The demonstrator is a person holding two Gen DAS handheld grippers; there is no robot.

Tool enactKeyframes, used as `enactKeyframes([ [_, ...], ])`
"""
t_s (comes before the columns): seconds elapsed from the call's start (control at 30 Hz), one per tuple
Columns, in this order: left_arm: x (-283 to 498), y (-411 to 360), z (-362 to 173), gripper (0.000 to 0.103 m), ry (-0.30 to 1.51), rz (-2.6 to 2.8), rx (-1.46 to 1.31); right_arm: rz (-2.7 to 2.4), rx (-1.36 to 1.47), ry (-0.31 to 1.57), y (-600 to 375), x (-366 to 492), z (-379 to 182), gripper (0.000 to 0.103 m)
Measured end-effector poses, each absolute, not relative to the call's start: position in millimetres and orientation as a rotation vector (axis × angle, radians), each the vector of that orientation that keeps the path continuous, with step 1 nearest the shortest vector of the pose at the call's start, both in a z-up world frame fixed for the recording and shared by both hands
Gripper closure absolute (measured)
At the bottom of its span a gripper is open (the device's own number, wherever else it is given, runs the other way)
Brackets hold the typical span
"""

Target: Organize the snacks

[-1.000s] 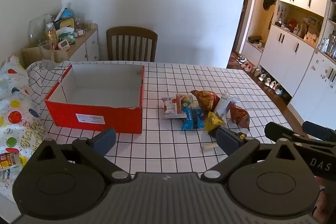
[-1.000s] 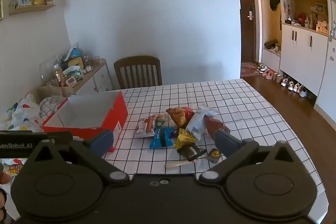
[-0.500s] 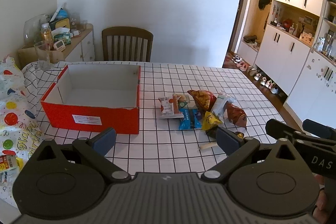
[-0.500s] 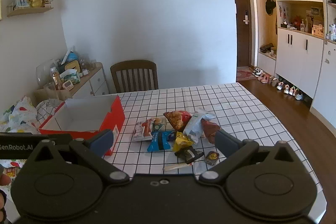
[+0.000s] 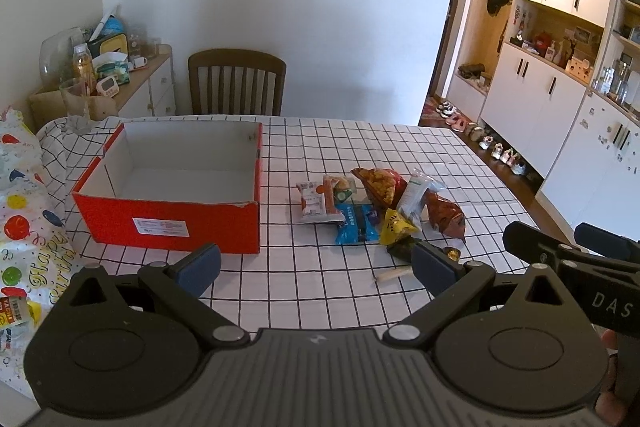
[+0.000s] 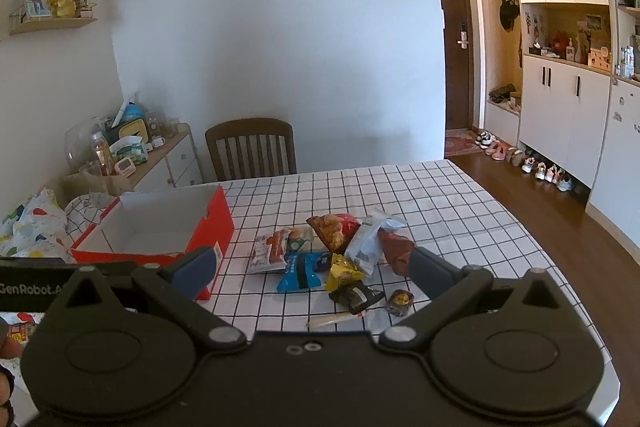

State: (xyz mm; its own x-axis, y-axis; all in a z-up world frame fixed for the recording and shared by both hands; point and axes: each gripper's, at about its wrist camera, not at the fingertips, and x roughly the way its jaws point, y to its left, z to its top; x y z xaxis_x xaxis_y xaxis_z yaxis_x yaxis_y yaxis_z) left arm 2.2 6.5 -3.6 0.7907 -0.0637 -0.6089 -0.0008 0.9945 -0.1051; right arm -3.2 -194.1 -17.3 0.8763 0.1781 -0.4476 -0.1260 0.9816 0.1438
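Observation:
An empty red cardboard box [image 5: 172,223] with a white inside stands on the checked tablecloth at the left; it also shows in the right wrist view [image 6: 160,251]. A pile of snack packets [image 5: 376,203] lies to its right, with a blue packet [image 6: 300,271], a yellow packet [image 6: 344,269], a dark packet [image 6: 356,297] and a small round sweet [image 6: 401,301]. My left gripper [image 5: 316,265] is open and empty, above the table's near edge. My right gripper [image 6: 310,267] is open and empty, short of the pile.
A wooden chair [image 5: 237,83] stands at the table's far side. A sideboard with bottles and jars [image 5: 104,67] is at the back left. A balloon-print bag [image 5: 20,227] lies at the left edge. White cupboards [image 6: 568,115] line the right wall.
Both views have pulled back and risen slightly, so the box and snacks sit a little lower and farther away. Nothing on the table has moved.

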Motion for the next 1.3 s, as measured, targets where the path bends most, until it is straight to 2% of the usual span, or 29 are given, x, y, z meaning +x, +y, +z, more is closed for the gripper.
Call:
enactKeyframes([
  [1.3, 4.5, 8.3, -1.7, 0.001, 0.661, -0.034, -0.091, 0.143, 0.109, 0.482, -198.1, 3.5, -17.3, 0.0],
])
